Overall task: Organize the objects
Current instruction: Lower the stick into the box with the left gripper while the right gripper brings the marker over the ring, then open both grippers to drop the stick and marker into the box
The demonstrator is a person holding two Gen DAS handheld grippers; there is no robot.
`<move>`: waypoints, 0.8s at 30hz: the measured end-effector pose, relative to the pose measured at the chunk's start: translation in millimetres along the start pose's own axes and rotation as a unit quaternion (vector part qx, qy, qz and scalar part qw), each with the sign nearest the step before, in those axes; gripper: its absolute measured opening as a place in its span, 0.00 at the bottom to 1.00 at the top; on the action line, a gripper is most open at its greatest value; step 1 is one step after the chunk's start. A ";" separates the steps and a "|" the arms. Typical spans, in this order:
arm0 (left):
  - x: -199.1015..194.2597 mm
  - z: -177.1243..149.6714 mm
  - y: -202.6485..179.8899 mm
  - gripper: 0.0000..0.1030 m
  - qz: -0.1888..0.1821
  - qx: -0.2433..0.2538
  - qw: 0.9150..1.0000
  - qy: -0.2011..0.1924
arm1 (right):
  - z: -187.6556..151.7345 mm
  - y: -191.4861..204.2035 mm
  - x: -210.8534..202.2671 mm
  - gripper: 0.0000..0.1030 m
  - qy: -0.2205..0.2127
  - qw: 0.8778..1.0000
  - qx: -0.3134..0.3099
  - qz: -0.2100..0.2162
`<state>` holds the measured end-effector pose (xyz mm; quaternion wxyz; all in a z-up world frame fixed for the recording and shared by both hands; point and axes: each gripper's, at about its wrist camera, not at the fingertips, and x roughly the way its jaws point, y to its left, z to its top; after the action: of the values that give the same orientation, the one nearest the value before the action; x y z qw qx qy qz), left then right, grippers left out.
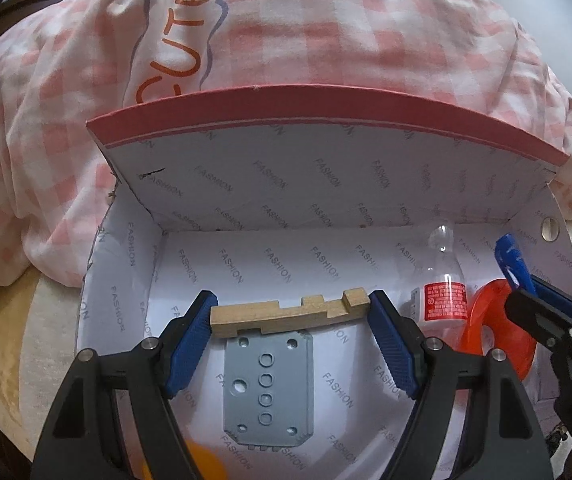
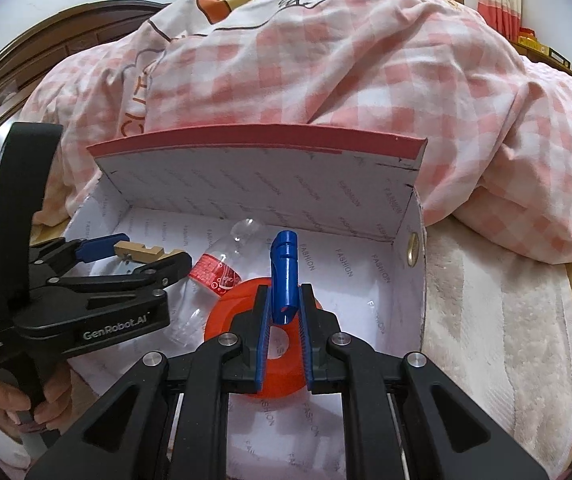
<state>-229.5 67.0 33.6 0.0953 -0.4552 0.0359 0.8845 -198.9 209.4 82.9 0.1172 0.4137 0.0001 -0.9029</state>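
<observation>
An open cardboard box (image 1: 133, 264) with a red-edged lid and white FASHION lining sits on the bed. My left gripper (image 1: 292, 312) is shut on a notched wooden block (image 1: 286, 314) and holds it above a grey plate (image 1: 267, 388) on the box floor. It shows in the right wrist view (image 2: 145, 254) too. My right gripper (image 2: 283, 312) is shut on a blue plastic part (image 2: 284, 276), held over an orange ring (image 2: 237, 300). A clear plastic bottle (image 1: 444, 280) with a red label lies in the box beside the ring (image 1: 486, 328).
A pink checked quilt (image 2: 326, 60) is heaped behind and around the box (image 2: 404, 280). A cream towel-like cover (image 2: 498, 320) lies right of the box. An orange object (image 1: 201, 460) sits at the box's near left corner. A wooden headboard (image 2: 85, 24) is behind.
</observation>
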 end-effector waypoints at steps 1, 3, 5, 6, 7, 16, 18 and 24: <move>0.0 -0.1 0.1 0.75 -0.001 -0.001 1.000 0.000 | -0.3 -0.2 1.2 0.14 0.001 1.000 -0.001 -0.001; 0.1 -5.2 5.4 0.75 -0.002 -0.004 1.000 0.001 | 0.7 1.1 4.1 0.14 0.003 1.000 -0.003 -0.003; 0.5 -6.0 5.5 0.75 -0.002 -0.005 1.000 0.003 | 1.2 1.3 6.9 0.14 0.005 1.000 -0.004 -0.004; 0.6 -6.6 4.8 0.75 0.000 -0.003 1.000 0.003 | 1.4 1.1 8.6 0.14 0.006 1.000 -0.004 -0.004; 0.7 -7.1 3.9 0.75 0.002 -0.001 1.000 0.004 | 1.4 1.0 9.7 0.14 0.007 1.000 -0.005 -0.005; 5.0 0.7 8.2 0.76 0.006 0.003 1.000 0.005 | 6.4 6.5 19.3 0.14 0.009 1.000 -0.009 -0.007; 5.6 0.6 6.6 0.76 0.005 0.003 1.000 0.005 | 7.1 7.5 20.3 0.14 0.009 1.000 -0.010 -0.007; 6.6 0.4 2.8 0.76 0.005 0.003 1.000 0.005 | 6.0 7.0 19.3 0.14 0.006 1.000 -0.013 -0.005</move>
<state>-234.1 65.3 28.4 0.0918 -0.4594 0.0416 0.8825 -214.1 197.9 73.1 0.1176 0.4176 0.0146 -0.9009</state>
